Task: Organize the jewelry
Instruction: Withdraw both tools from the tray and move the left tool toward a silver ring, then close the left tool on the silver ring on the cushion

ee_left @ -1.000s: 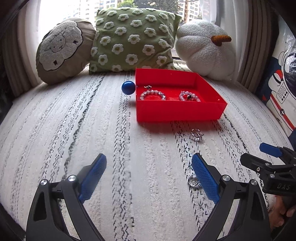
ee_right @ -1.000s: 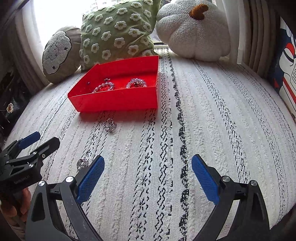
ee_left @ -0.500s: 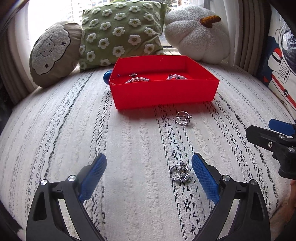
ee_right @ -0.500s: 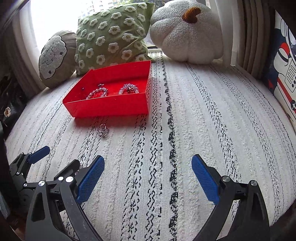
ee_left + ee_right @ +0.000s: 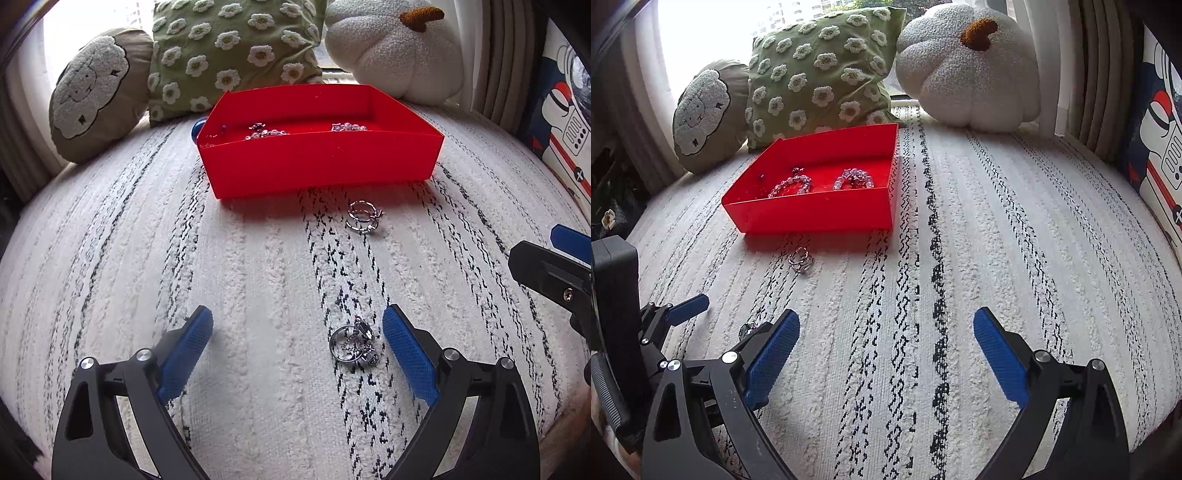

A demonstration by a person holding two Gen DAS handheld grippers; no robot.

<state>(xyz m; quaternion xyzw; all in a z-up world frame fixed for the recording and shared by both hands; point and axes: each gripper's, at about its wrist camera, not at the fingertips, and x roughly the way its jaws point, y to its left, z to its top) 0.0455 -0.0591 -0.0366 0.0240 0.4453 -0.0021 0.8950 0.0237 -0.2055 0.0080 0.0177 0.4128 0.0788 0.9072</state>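
My left gripper point(image 5: 297, 345) hung released over the striped rug point(image 5: 258, 266), a jewelled ring point(image 5: 352, 343) just inside its right finger. Beyond, a second ring point(image 5: 364, 218) lay before the red tray point(image 5: 317, 166) holding bracelets point(image 5: 820, 181). My right gripper point(image 5: 886, 347) was released, empty.

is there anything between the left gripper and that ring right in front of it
Nothing visible. The ring lies on the bare rug inside the open left hand-held gripper, close to its right finger.
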